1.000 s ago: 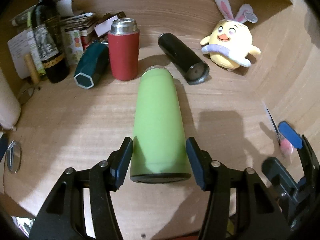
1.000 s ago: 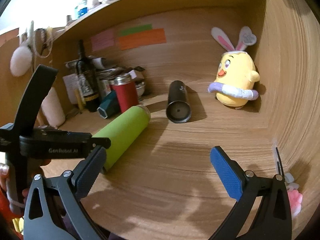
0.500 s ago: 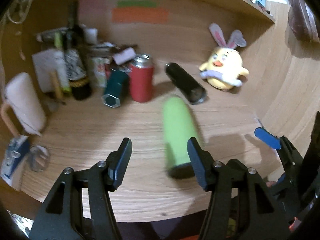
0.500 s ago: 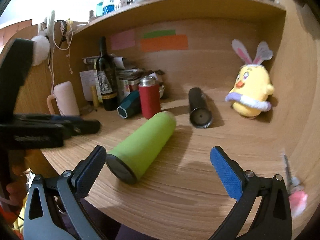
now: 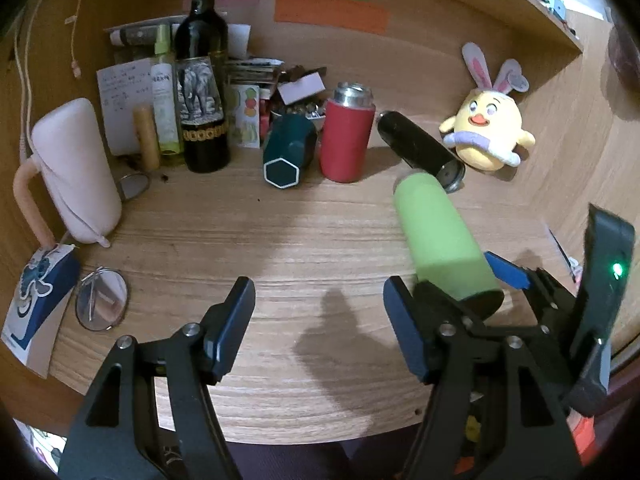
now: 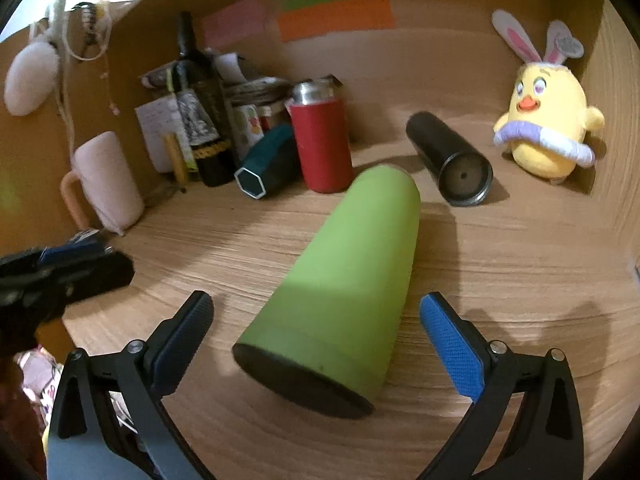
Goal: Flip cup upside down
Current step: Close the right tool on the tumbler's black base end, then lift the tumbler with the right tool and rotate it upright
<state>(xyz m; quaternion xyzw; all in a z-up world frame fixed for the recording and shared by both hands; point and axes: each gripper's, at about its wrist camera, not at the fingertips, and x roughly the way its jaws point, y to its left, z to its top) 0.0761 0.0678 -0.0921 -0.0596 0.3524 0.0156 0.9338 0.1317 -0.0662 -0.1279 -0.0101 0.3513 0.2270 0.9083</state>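
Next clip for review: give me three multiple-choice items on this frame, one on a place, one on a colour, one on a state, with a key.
1. Where does the green cup lie?
A. between the right gripper's open jaws
B. against the plush chick
C. behind the wine bottle

2. What colour sleeve has the upright can?
A. blue
B. red
C. yellow

3. What state is the left gripper in?
A. shut on the cup
B. shut on nothing
C. open, holding nothing

Key: 1 A, the right wrist view shows the cup lying on its side between the jaws, untouched. 2 B, the sleeve is red in both views. 3 C, its jaws stand apart over bare desk.
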